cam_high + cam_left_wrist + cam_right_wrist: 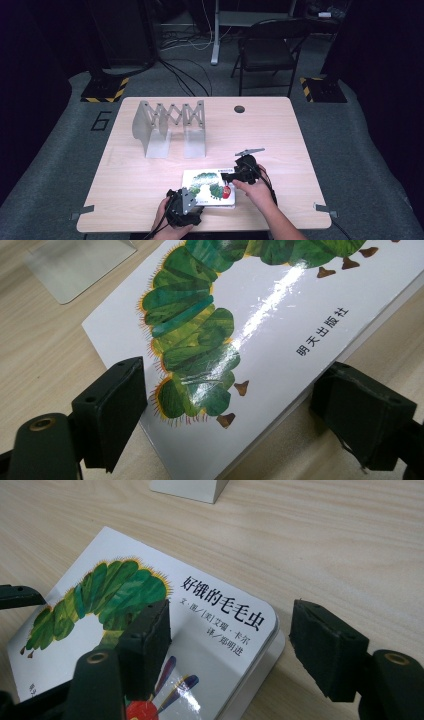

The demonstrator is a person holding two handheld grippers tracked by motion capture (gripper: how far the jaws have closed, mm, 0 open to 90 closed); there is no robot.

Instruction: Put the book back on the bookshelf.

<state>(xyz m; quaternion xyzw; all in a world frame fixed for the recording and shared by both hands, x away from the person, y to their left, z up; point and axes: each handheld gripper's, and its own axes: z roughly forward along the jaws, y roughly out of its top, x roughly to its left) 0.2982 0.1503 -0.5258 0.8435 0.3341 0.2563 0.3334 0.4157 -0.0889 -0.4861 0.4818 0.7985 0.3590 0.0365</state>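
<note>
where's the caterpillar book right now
In the high view the caterpillar book lies flat near the front edge of the table, between the left gripper and right gripper, in front of the metal rack.

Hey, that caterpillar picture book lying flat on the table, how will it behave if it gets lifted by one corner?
The book looks like a thick board book with rounded corners, so it will probably stay stiff rather than droop. Its glossy cover shows glare, so it may slip between pads. Lying flat on the table, it should slide, not tip.
</note>
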